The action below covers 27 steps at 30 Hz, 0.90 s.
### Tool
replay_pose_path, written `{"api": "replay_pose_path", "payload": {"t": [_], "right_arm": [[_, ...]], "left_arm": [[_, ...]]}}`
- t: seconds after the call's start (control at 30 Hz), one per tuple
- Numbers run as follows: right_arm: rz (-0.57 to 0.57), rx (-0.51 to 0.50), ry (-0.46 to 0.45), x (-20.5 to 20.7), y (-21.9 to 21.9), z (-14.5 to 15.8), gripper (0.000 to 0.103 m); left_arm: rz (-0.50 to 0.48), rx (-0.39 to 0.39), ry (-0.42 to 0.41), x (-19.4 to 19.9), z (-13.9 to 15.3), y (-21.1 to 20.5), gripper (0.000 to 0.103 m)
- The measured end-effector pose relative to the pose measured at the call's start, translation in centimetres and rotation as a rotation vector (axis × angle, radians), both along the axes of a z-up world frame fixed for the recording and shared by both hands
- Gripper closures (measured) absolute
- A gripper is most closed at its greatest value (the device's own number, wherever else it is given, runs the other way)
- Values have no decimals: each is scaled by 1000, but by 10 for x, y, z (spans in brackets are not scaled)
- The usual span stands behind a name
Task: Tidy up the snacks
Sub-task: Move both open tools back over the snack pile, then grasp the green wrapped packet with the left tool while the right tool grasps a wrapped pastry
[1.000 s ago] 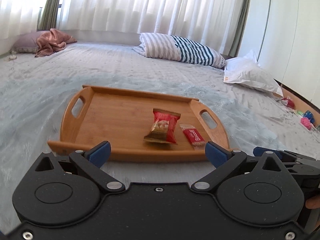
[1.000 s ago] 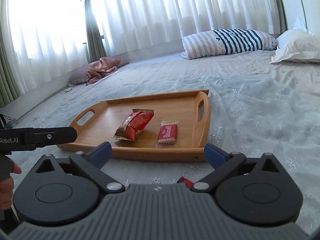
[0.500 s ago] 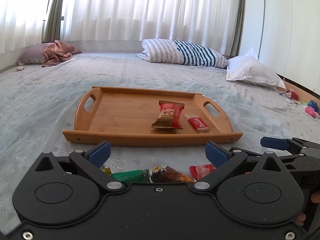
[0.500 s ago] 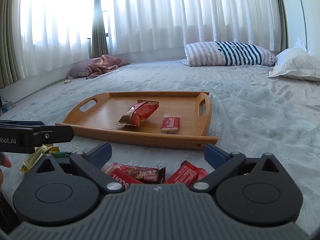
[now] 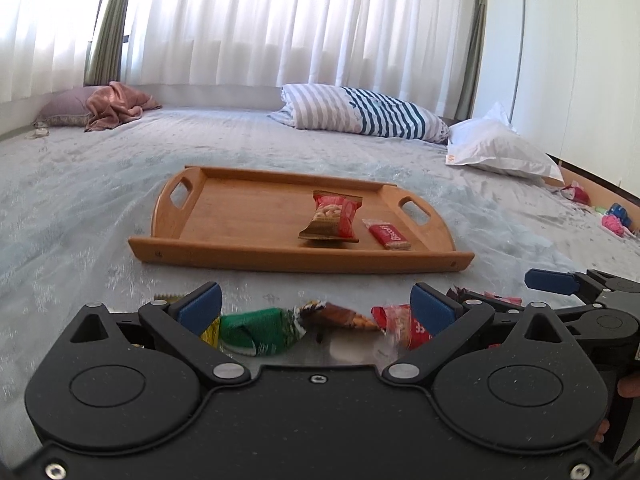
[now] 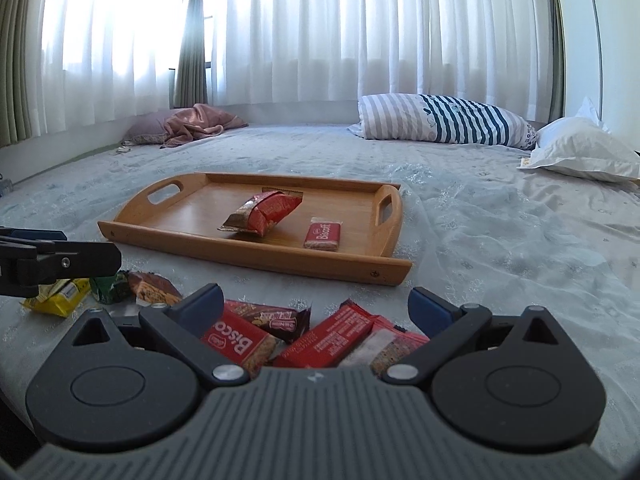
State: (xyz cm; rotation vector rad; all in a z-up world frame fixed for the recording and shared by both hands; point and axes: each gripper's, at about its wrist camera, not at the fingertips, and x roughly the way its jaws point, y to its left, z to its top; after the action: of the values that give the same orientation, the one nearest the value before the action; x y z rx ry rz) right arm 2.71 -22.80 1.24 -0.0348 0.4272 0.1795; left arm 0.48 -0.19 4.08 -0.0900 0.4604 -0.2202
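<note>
Lying flat on a pale blue bedspread (image 5: 80, 208), a wooden tray (image 5: 240, 216) with cut-out handles held two snacks: a red packet of nuts (image 5: 334, 218) propped near the middle, and a small red biscuit (image 5: 386, 234) just beside it on the right, apart from it; the rest of the tray floor was bare wood. Nearer the cameras, loose snacks lay on the bedspread in front of the tray; in the left wrist view a green wrapper (image 5: 260, 330), a brown wrapper (image 5: 340, 316) and a red wrapper (image 5: 404, 322) sat between the blue pads of the left gripper (image 5: 316, 306), whose jaws stood wide apart and had just narrowed a little, pressing on nothing. The right gripper (image 6: 316, 304) also had its jaws spread, clamped on nothing; below it lay a red biscuit pack (image 6: 236, 344), a dark bar (image 6: 276, 318) and a long red bar (image 6: 332, 340), overlapping one another; further left sat a yellow packet (image 6: 56, 298), partly hidden behind the other gripper's black arm. At the far end of the bed were a striped pillow (image 6: 448, 120), a white pillow (image 6: 580, 152) and a crumpled pink cloth (image 6: 196, 124); white curtains (image 6: 360, 32) covered the window behind.
</note>
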Motion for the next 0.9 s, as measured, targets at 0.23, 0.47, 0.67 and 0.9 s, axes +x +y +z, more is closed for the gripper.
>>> {"api": "replay_pose_path", "payload": {"t": [0.23,0.47,0.67,0.9], "right_arm": [[-37,3,10,-6,-4,-7,0],[-66,51,44,-15,-11,-11,24],[-105,16,40,-13,-8,-15,36],[-259,50,36,-7,-22,-14,59]], "left_arm": [[57,14,44,1,-10,7,53],[63,-13,100,4,-20,16,62],[95,-28,138,13,-27,18,58],[128,-51,106,23,-27,18,36]]}}
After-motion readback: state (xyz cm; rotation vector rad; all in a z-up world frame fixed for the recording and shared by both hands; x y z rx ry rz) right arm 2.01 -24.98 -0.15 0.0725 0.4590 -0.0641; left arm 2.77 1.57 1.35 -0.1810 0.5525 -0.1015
